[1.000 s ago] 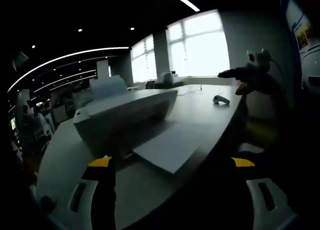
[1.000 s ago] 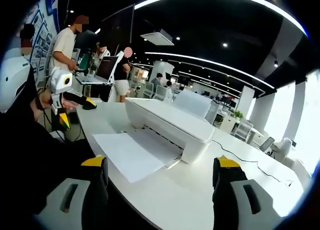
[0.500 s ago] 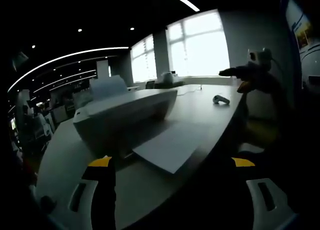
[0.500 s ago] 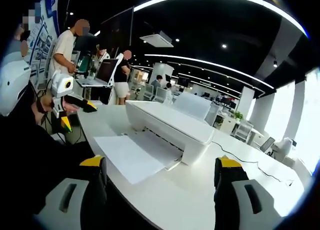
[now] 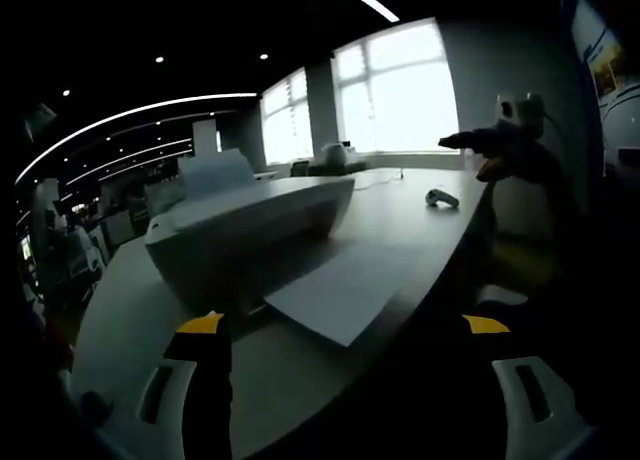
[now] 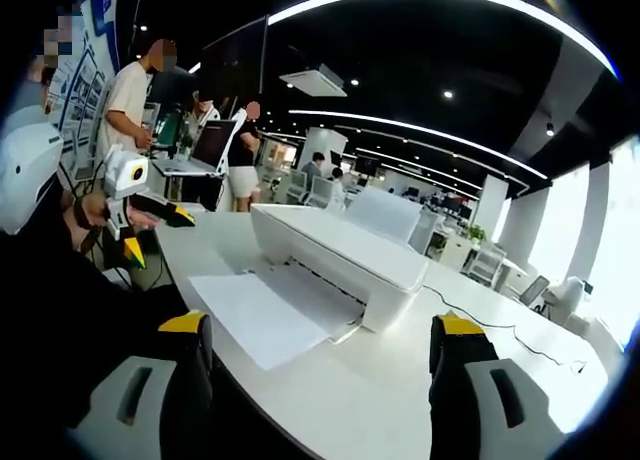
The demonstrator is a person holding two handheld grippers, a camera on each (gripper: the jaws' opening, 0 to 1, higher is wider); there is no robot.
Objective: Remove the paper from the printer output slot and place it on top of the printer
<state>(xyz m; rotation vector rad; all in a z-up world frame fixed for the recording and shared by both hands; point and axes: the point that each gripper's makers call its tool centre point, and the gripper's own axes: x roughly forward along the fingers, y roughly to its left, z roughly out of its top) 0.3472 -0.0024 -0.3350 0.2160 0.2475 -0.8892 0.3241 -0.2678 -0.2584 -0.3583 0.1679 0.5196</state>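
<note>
A white printer [image 6: 335, 255] stands on a white table [image 6: 400, 390], and a sheet of paper [image 6: 262, 315] lies in its output slot, reaching toward the table edge. In the left gripper view the same printer [image 5: 245, 225] and paper [image 5: 335, 295] look dim against bright windows. My left gripper [image 5: 345, 325] is open, its yellow-tipped jaws wide apart and short of the paper. My right gripper [image 6: 320, 325] is open too, held back from the paper's near corner. Each gripper shows in the other's view: the right one [image 5: 495, 145] at the far right, the left one [image 6: 135, 195] at the far left.
A small white object [image 5: 442, 199] lies on the table beyond the printer, and a cable [image 6: 500, 325] runs across the table behind it. Several people [image 6: 130, 95] stand at a desk with a laptop [image 6: 205, 145] at the back left. Office desks fill the background.
Both views have barely shifted. The other gripper in each view has drifted slightly; printer and paper have not moved.
</note>
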